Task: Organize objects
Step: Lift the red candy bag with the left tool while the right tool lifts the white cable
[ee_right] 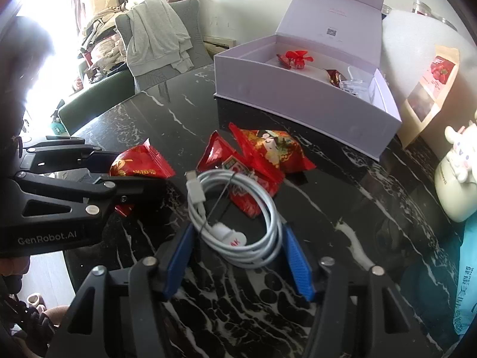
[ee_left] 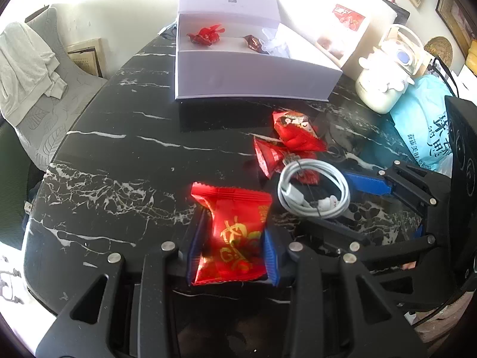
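In front of the open box (ee_right: 301,95), the right gripper's (ee_right: 238,256) spread fingers straddle the coiled cable (ee_right: 238,214); the left gripper (ee_left: 232,256) pinches a red packet (ee_left: 235,235).

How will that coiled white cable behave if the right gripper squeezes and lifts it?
The coiled white cable looks soft, so its loops will probably flatten between the right gripper fingers. A thin tie seems to bind it, so it should lift as one light bundle.
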### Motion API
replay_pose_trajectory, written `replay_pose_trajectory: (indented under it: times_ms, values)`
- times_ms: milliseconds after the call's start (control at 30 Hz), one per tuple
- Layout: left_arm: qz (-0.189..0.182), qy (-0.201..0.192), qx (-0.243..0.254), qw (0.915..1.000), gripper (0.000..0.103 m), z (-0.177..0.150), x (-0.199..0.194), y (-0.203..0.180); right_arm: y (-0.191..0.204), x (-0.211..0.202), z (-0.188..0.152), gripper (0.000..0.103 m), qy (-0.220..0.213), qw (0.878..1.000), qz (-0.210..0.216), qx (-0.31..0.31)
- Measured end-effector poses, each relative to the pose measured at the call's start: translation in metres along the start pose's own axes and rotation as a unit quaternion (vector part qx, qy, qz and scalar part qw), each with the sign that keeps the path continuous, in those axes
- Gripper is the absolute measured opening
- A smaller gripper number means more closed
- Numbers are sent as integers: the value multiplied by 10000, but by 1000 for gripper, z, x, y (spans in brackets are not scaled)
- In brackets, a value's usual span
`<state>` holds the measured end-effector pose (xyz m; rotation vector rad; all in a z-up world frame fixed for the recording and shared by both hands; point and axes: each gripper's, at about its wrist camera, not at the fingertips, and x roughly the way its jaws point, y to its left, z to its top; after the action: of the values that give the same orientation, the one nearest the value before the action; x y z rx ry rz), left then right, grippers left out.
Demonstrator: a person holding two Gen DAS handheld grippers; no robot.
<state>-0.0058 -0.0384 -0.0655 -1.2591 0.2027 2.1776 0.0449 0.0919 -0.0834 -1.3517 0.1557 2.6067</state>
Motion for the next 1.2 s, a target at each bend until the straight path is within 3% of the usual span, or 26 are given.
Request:
replay_pose_trajectory:
  times_ms: [133, 367, 933, 1200]
  values:
    - [-24, -16, -59, 10000, 33, 0, 0, 0, -7, -3, -2, 52, -18, 9999, 77, 136]
    - [-238, 64, -121, 9996, 33, 0, 0, -1, -17, -13, -10, 48, -78, 9993, 175, 333]
    - [-328, 62, 163, 9993, 28, 5, -10, -36, -34, -45, -21, 48, -201, 9986, -75, 490]
    - [-244, 105, 126, 9996, 29, 2, -6, -36, -37, -36, -32, 49, -54, 9977, -41, 678]
